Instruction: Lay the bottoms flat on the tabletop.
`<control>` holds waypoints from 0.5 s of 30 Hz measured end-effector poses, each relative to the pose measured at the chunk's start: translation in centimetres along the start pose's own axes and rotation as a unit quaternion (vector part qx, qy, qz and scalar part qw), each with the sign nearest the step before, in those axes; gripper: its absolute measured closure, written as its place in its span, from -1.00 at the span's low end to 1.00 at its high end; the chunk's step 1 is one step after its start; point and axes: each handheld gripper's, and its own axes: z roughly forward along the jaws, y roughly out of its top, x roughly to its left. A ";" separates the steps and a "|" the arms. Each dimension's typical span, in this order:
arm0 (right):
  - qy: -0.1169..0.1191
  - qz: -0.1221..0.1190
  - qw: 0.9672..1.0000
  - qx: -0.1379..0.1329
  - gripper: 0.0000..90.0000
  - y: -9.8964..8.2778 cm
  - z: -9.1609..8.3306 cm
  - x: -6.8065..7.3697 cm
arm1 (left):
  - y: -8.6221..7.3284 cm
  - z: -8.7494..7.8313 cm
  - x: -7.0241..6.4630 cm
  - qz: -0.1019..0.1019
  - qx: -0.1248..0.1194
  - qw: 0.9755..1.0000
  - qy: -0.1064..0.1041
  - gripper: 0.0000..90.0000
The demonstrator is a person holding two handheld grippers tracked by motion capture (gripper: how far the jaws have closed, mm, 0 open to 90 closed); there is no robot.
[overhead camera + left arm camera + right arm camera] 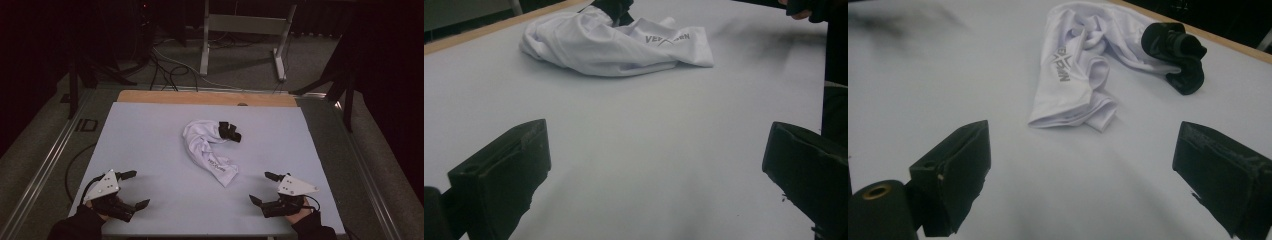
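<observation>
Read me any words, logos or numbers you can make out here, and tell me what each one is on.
"VE...EN": grey print on the white garment, seen in the left gripper view; a fold hides the middle letters.
"...PMAN": the same print in the right gripper view, its first letters unclear, with a cross-shaped logo.
"ID": marking on the floor left of the table.
</observation>
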 end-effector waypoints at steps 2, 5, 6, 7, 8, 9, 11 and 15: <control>0.004 0.000 1.000 0.003 -0.80 0.0 0.0 0.1 | 0.0 0.1 -0.1 0.002 0.001 1.000 -0.001 -1.00; 0.004 -0.002 1.000 0.010 -0.80 -0.1 0.1 0.2 | 0.1 0.1 -0.2 0.003 0.003 1.000 -0.003 -1.00; 0.006 -0.004 1.000 0.016 -0.80 -0.1 0.1 0.2 | 0.0 0.1 -0.2 0.003 0.005 1.000 -0.007 -1.00; 0.006 -0.004 1.000 0.016 -0.80 -0.1 0.1 0.2 | 0.0 0.1 -0.2 0.003 0.005 1.000 -0.007 -1.00; 0.012 -0.002 1.000 0.019 -0.80 -0.1 0.2 0.3 | 0.0 0.2 -0.2 0.001 0.006 1.000 -0.014 -1.00; 0.013 -0.003 1.000 0.019 -0.80 -0.1 0.2 0.3 | 0.0 0.2 -0.2 0.003 0.006 1.000 -0.016 -1.00; 0.014 -0.002 1.000 0.018 -0.80 0.0 0.3 0.3 | 0.1 0.2 -0.2 0.004 0.008 1.000 -0.019 -1.00; 0.011 -0.006 1.000 0.020 -0.80 0.2 0.1 0.4 | 0.4 0.5 -0.4 -0.001 0.006 0.999 -0.032 -1.00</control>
